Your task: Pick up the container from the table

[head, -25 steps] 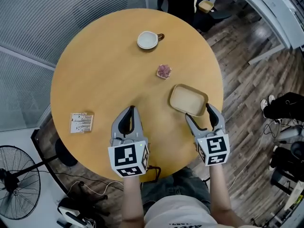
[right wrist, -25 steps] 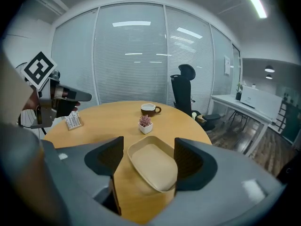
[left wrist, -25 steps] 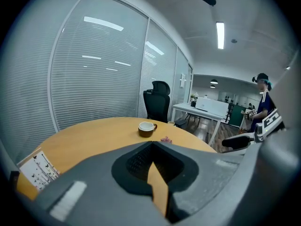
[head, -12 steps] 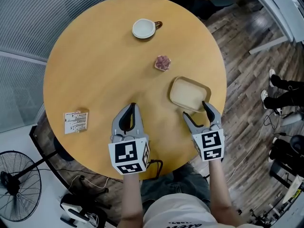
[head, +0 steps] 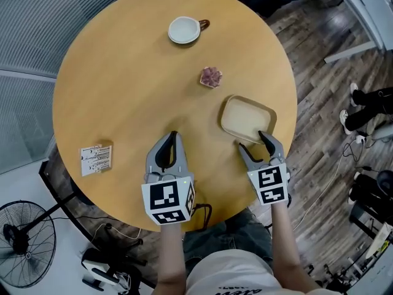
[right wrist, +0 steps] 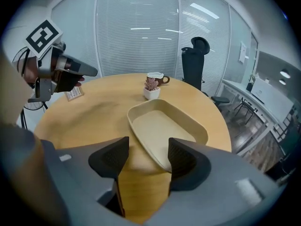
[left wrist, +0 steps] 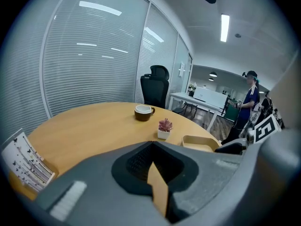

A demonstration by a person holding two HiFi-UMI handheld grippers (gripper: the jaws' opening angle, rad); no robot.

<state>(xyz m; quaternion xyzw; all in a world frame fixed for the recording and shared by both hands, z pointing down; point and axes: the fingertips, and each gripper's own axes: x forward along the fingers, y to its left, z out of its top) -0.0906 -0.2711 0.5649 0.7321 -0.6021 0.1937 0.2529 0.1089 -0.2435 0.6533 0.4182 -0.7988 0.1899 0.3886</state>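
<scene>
Round wooden surface (head: pixel 116 72). Right gripper (head: pixel 252 141) fingers wide at the container (head: pixel 248 118)'s near rim; I'd straddle that rim before closing. Left gripper (head: pixel 172 137) fingers together, empty.

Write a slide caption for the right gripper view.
Right gripper, fingers open, at the near end of the tray; plant and cup behind.

Head view looks down; gripper views skim the table (head: pixel 123 103).
</scene>
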